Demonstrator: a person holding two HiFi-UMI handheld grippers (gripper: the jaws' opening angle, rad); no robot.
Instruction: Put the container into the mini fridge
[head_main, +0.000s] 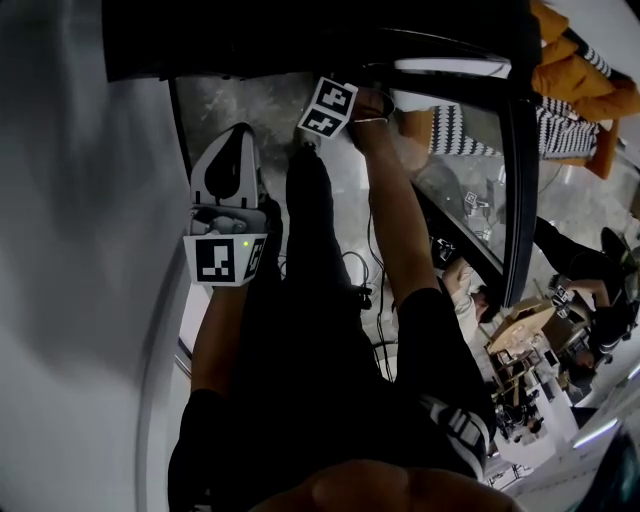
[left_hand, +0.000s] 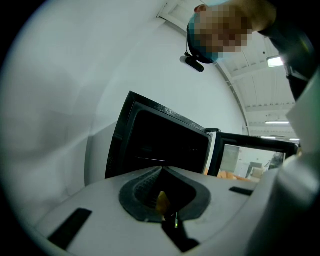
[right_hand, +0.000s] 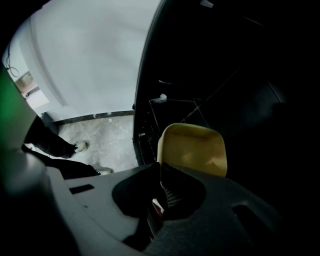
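Observation:
The yellow container fills the middle of the right gripper view, inside the dark mini fridge. My right gripper is shut on its left wall. In the head view only that gripper's marker cube shows, at the fridge's dark opening. My left gripper is shut with nothing in it. It hangs low at the left, near my leg, and looks up at the black fridge from outside.
The fridge's glass door stands swung open at the right. A wire shelf runs behind the container. A white wall is close on the left. Grey floor and my shoe lie beside the fridge.

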